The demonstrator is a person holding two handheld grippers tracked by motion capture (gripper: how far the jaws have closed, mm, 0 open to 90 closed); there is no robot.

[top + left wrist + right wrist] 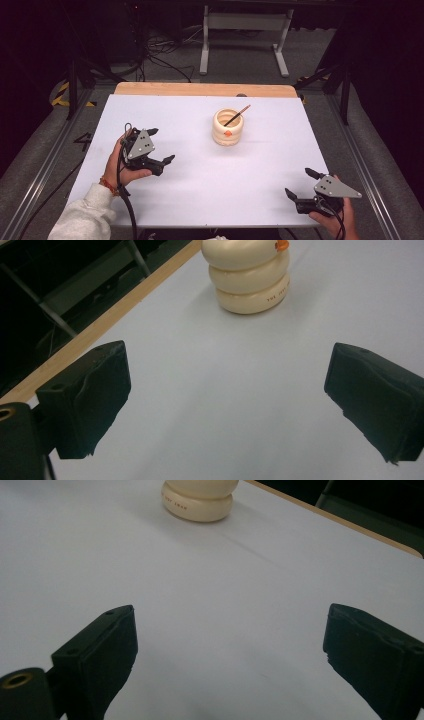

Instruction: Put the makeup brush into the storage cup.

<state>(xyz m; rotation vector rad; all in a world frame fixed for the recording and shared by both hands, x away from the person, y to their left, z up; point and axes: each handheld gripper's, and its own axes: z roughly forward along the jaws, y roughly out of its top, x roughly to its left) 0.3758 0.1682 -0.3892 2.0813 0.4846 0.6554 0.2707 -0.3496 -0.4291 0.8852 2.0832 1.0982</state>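
The cream ribbed pot (228, 127) stands upright on the white table (200, 200), a little toward the far edge and near the midline between the left and right edges. A thin brown stick (237, 115) rests in it, its lower end inside the mouth and its upper end leaning out over the rim toward the far right corner; its long axis therefore runs from near-left to far-right, tilted rather than vertical. The left gripper (161, 145) is held over the left half of the table, jaws spread wide and holding nothing, with the pot lying to its right and slightly farther away. In the left gripper view the pot (247, 277) sits ahead, between the lines of the two jaws and well apart from them. The right gripper (300, 184) is held near the near right corner, jaws likewise spread and empty; the pot (199, 499) appears well ahead of it, toward the far left. Judgement: the left gripper is the nearer of the two to the pot, while the stick's free end leans toward the right-hand side.
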